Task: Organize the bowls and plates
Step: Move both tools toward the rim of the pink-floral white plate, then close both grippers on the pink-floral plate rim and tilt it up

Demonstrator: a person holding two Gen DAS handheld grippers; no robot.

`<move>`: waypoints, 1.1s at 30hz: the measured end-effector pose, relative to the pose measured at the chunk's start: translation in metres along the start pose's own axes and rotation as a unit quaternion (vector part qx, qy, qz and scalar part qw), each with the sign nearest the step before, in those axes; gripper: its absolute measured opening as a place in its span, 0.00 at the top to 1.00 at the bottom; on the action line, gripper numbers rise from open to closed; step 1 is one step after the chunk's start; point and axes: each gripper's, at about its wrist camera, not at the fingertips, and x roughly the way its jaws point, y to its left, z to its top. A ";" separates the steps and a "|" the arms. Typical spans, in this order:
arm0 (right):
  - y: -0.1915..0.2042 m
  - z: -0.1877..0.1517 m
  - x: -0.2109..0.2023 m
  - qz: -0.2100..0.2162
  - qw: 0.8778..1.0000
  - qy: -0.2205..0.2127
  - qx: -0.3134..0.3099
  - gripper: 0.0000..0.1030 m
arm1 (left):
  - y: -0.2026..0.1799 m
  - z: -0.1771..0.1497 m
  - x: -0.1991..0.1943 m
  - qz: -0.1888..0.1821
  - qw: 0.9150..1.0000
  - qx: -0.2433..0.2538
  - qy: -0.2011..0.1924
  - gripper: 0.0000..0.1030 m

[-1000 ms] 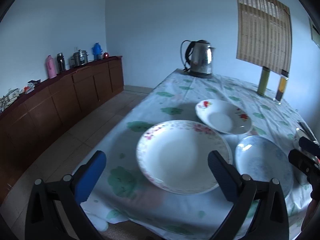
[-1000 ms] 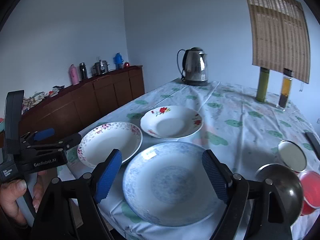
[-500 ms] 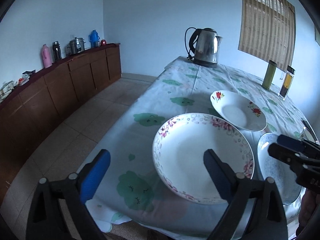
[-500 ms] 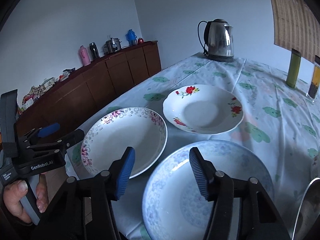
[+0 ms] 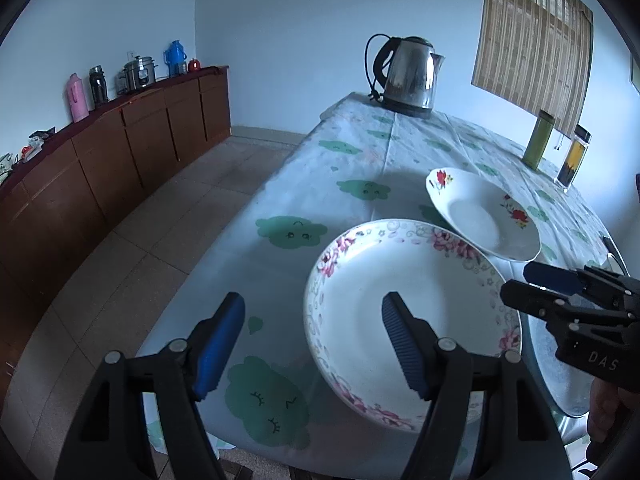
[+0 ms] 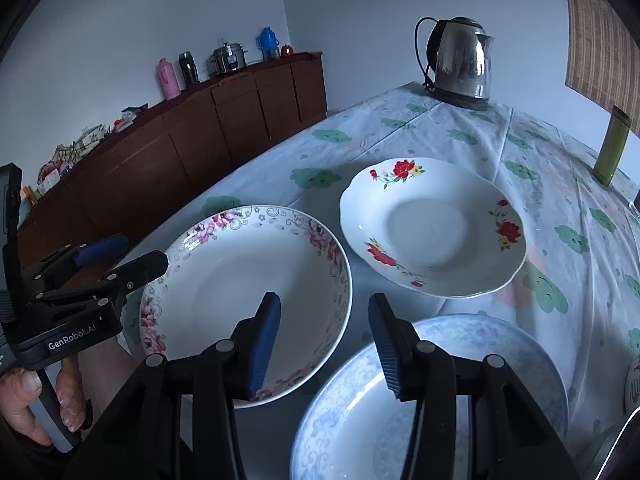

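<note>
**Plastic cloth, three dishes at the near edge, both grippers straddling one rim**

Green-cloud plastic tablecloth (image 5: 360, 168) covers the table; its left edge drops to bare tiled floor (image 5: 168, 216), with open room between the table and the brown sideboard (image 5: 120, 148).

The far half of the cloth is mostly free: a steel kettle (image 5: 410, 76) stands at the far end.

The pink-flowered plate (image 6: 248, 280) lies near the front-left corner. The blue-patterned plate (image 6: 460, 392) lies just beside it to the right, rims close. The red-flowered plate (image 6: 432, 228) sits behind both, close to each.

The left gripper (image 5: 312, 344) has jaws apart, just been narrowing, set over the left rim of the pink-flowered plate; pads not pressing it.

The right gripper (image 6: 324, 340) has jaws apart, just been narrowing, over that plate's right rim and the gap to the blue-patterned plate; nothing clamped.
</note>
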 end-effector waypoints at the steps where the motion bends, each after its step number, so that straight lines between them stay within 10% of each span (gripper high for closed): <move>1: 0.001 0.001 0.002 0.000 1.000 0.004 -0.002 0.53 | 0.000 0.000 0.001 0.000 1.000 0.000 0.002 0.31; 33: -0.006 0.005 0.035 0.006 0.998 0.060 -0.004 0.70 | 0.002 -0.004 0.038 -0.032 0.997 -0.014 0.067 0.80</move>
